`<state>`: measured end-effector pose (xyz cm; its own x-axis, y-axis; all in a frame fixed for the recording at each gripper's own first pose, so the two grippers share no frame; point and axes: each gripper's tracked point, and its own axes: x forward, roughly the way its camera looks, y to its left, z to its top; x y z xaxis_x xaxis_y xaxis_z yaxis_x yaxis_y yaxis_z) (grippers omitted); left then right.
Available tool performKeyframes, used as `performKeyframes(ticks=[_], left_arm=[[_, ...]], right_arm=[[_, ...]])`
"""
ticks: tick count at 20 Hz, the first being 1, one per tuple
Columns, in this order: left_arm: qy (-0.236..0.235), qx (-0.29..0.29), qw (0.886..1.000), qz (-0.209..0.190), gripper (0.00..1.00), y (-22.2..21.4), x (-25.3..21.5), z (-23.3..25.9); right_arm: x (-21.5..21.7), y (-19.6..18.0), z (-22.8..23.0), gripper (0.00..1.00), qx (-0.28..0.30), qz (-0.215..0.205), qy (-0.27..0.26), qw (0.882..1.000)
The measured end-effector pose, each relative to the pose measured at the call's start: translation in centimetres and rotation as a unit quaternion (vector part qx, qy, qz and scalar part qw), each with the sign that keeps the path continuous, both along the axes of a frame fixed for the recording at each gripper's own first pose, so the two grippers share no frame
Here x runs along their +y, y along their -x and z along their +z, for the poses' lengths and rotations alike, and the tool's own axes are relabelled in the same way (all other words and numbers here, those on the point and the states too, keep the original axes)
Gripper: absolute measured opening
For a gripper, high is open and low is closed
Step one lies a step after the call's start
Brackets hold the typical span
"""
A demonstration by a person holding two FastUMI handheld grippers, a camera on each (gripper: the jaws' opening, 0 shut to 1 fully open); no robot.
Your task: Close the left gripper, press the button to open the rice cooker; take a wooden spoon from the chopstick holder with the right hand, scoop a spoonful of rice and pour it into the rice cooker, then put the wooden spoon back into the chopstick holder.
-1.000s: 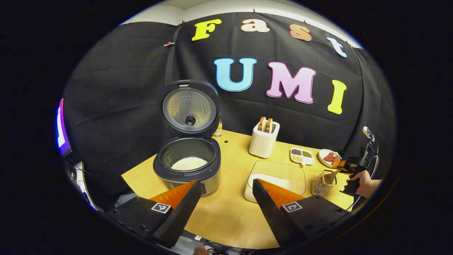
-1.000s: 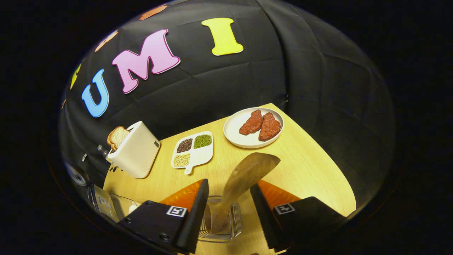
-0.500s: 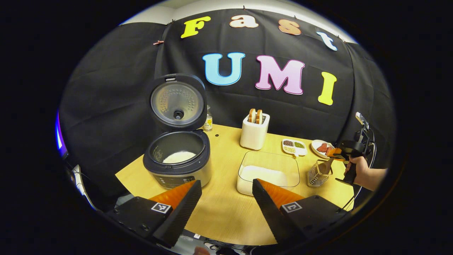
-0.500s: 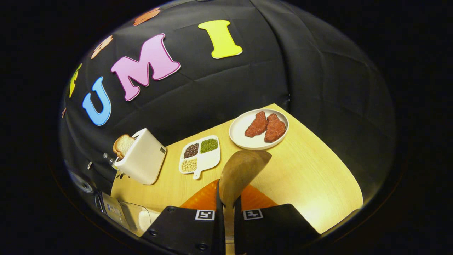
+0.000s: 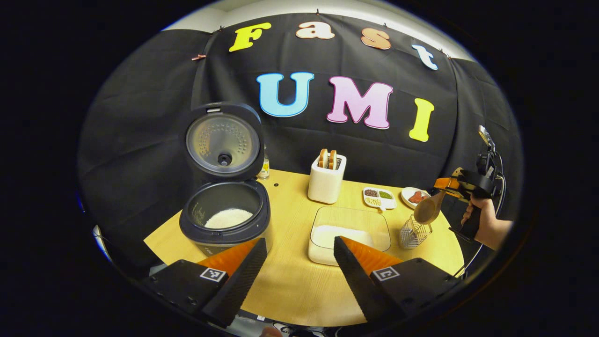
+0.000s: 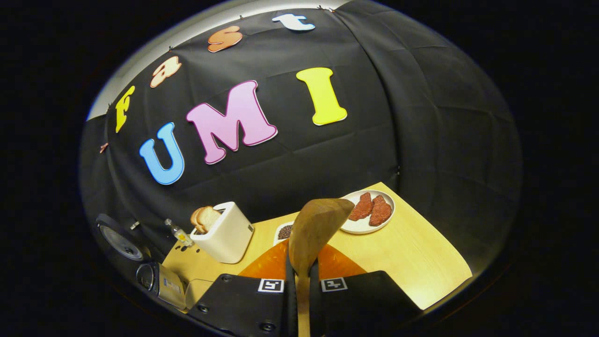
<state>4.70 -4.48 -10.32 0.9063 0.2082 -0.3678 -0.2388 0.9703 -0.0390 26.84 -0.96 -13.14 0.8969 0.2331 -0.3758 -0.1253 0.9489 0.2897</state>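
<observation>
Left gripper fingers spread wide apart, nothing between them, hovering over the near edge of the wooden table. Right gripper clamped tight on the wooden spoon handle, bowl pointing up and away.

Left gripper view gives the full layout: rice cooker at left, lid swung upright, perforated metal inner plate, white rice in the dark round pot. Clear rectangular rice container sits mid-table, white grains across its bottom. Wire-mesh chopstick holder stands right of it; the spoon is lifted just above it, held by the right gripper in a hand.

Right gripper view adds close detail: spoon is smooth brown wood, oval bowl. Behind it a white boxy toaster with bread slices, a round white plate with two reddish meat pieces, and a divided white dish mostly hidden by the spoon. Small glass bottle far left.
</observation>
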Motion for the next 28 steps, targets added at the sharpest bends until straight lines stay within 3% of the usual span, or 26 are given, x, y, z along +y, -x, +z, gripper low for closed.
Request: performKeyframes(ticks=[5,10,18,24,28], left_arm=[[0.004,-0.012,1.000,-0.006,0.98,-0.1,4.2,1.0],[0.024,-0.006,1.000,-0.008,0.95,1.0,8.3,0.0],[0.080,0.011,0.996,-0.027,0.95,2.2,12.5,-4.0],[0.102,0.021,0.994,-0.015,0.95,3.4,14.4,-6.4],[0.104,0.017,0.994,-0.009,0.95,4.1,15.5,-6.1]], right_arm=[[5.6,3.0,1.9,0.14,-0.014,0.039,-0.007,0.999],[10.5,5.2,0.5,0.14,0.005,0.049,-0.008,0.999],[16.5,7.1,-6.2,0.14,0.039,0.078,0.054,0.995],[17.2,8.2,-12.2,0.14,0.062,0.077,0.129,0.987],[18.0,9.5,-14.2,0.14,0.071,0.076,0.140,0.985]])
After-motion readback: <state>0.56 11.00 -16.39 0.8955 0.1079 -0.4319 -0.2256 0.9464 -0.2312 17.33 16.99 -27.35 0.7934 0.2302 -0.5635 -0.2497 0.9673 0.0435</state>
